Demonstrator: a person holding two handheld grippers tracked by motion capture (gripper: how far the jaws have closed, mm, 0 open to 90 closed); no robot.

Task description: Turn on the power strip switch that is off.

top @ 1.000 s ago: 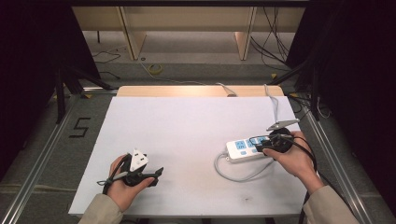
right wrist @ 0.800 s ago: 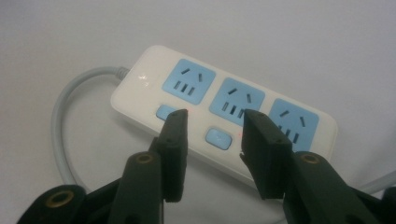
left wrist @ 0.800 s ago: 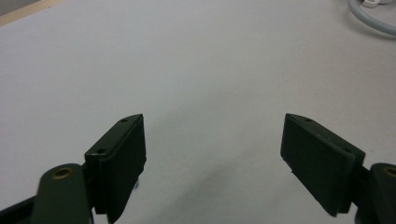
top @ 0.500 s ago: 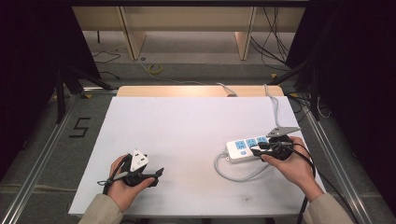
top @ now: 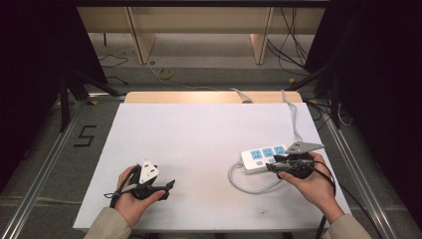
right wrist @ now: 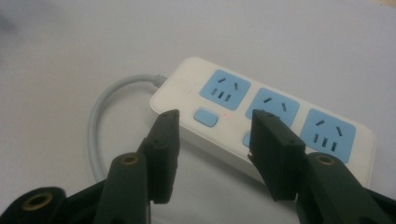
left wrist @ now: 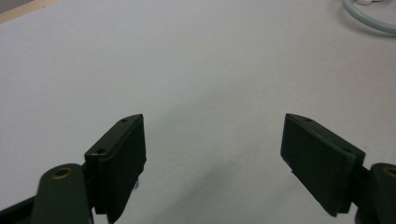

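Power strip (top: pixel 263 158) lies on the white tabletop (top: pixel 199 144), right-hand half, near the front edge. It is white with three blue socket faces in a row. In the right gripper view (right wrist: pixel 261 119) I count the same three sockets, plus small blue buttons below them; a tiny red dot glows beside the nearest button. Its grey cable (top: pixel 244 181) loops off the left end of the strip toward the front edge, and in the right gripper view (right wrist: pixel 100 121) the same loop curves away from that end.

Right tongs (top: pixel 279 164): my right hand (top: pixel 311 181) holds them right at the near edge of the strip. In their own view (right wrist: pixel 212 140) the jaws stand apart and have just been opening. One jaw tip sits in front of the strip's near side wall, the other overlaps the top by the middle socket. The pads are not pressing on anything, so nothing is gripped. Whether either jaw touches the casing, I cannot tell.

Left tongs (top: pixel 161 186): in my left hand (top: pixel 134 196), low over the tabletop at the front left, well apart from the strip. Own view (left wrist: pixel 212 163) shows the jaws spread wide with bare white tabletop between them. Part of the grey cable shows at the far upper right corner of that view.
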